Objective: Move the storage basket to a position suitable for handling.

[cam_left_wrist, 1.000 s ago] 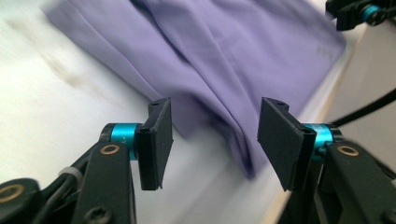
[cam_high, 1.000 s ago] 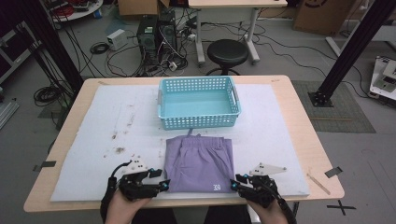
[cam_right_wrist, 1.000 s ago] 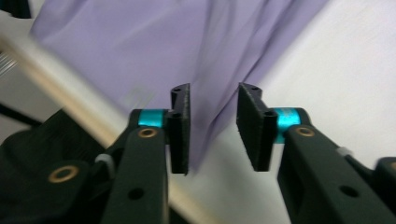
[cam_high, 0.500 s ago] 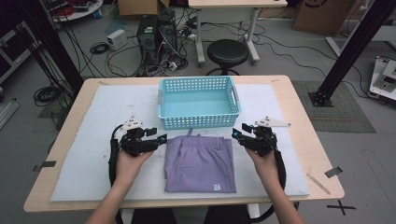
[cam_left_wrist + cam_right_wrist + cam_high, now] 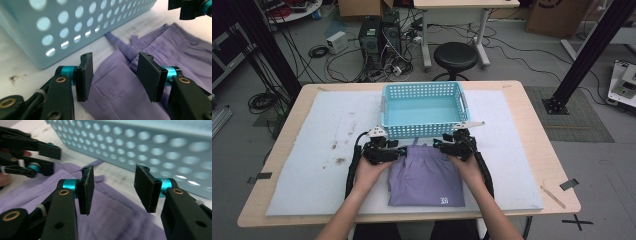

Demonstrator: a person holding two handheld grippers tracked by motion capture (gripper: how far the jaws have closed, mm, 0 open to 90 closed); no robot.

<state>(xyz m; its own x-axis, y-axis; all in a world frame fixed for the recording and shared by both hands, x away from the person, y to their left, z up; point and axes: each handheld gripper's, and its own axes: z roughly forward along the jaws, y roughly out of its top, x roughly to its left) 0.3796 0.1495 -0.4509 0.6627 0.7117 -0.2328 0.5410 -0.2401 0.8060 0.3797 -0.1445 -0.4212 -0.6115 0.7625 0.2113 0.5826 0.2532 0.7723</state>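
Altogether two hand-held grippers, left [image 5: 402, 151] and right [image 5: 437, 146], both open, one purple garment [image 5: 426, 177], one blue basket [image 5: 422, 109]

I'm working in a lab: computer towers [image 5: 379, 35] and tangled cables [image 5: 319, 52] on the floor, black aluminium frame posts [image 5: 589, 55], a padded wooden table [image 5: 532, 115].
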